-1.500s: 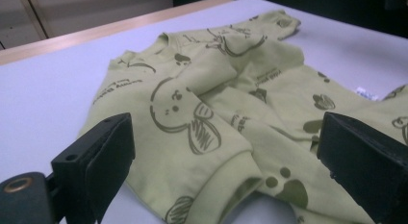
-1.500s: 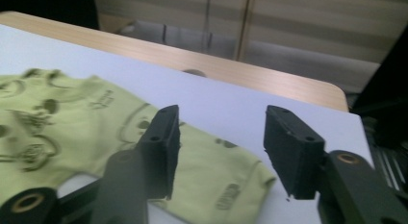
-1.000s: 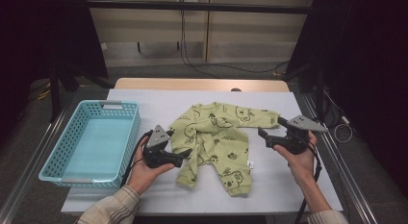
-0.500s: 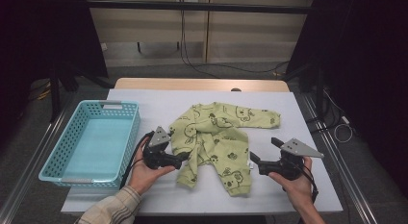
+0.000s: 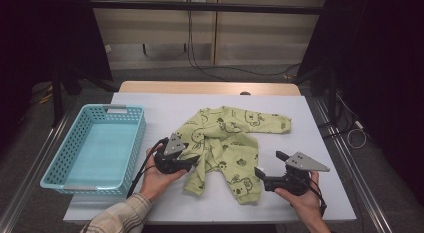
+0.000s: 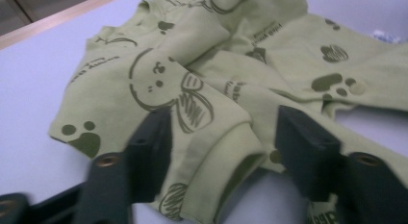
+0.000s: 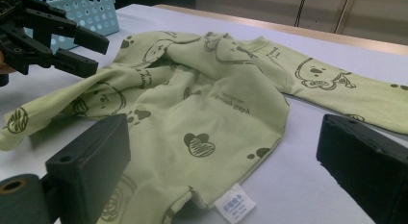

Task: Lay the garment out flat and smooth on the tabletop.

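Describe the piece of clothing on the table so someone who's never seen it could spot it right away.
On the white table, right of the turquoise plastic basket, lies a crumpled baby romper. It is pale green, printed with dark cartoon bears and paw prints, with a small white label at its hem; it is the table's one soft thing.

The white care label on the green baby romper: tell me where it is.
In the right gripper view, the care label sticks out from the romper's near hem, between the right claw's jaws, on the white table.

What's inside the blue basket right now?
The blue basket holds nothing on the part of its floor that shows. Its near wall hides the strip of floor just behind it.
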